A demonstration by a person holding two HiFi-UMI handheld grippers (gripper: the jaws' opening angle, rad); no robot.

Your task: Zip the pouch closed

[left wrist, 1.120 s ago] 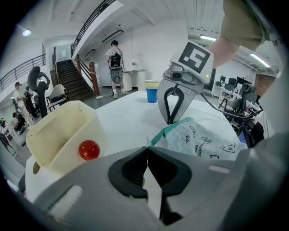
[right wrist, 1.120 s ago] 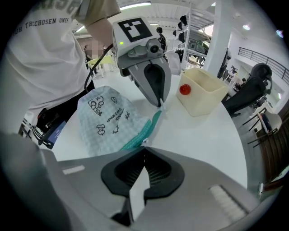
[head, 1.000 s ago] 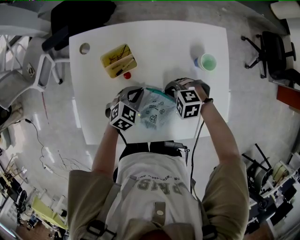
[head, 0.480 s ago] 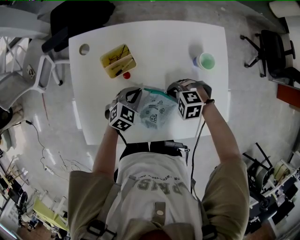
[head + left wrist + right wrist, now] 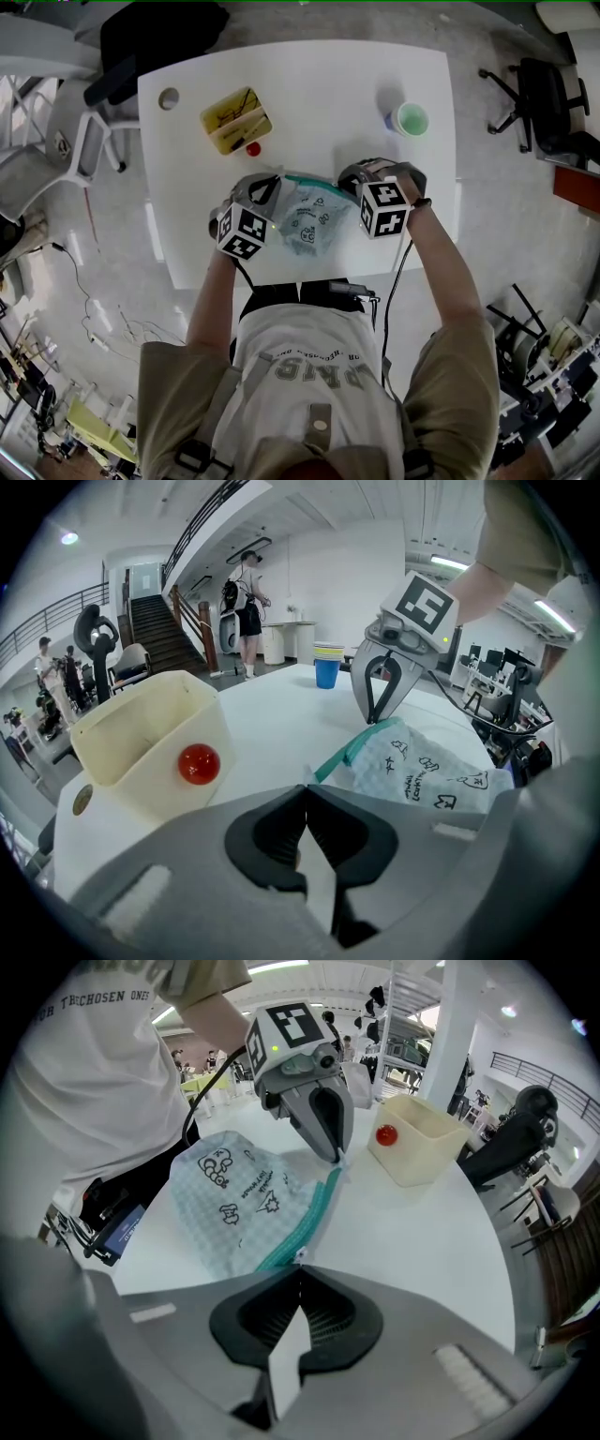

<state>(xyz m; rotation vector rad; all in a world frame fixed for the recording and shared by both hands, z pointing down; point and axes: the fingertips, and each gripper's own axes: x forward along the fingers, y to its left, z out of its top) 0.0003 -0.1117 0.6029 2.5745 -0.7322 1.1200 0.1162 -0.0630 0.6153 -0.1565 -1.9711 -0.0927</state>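
Pouch (image 5: 309,220) on bench (image 5: 309,84), just my side of tub (image 5: 236,120). My left tongs (image 5: 307,797) pinch its tub-side corner, right tongs (image 5: 298,1269) pinch the zip (image 5: 302,1218) end away from tub, both fully closed. I'd hold left still, keep zip taut, drag straight.

My left tool (image 5: 305,797) pinches shut on the pouch's (image 5: 427,775) near corner. Ahead, the right tool (image 5: 378,714) clamps its teal zipper (image 5: 342,757). Ahead-left, a red ball (image 5: 199,763) sits beside a cream bin (image 5: 131,728).
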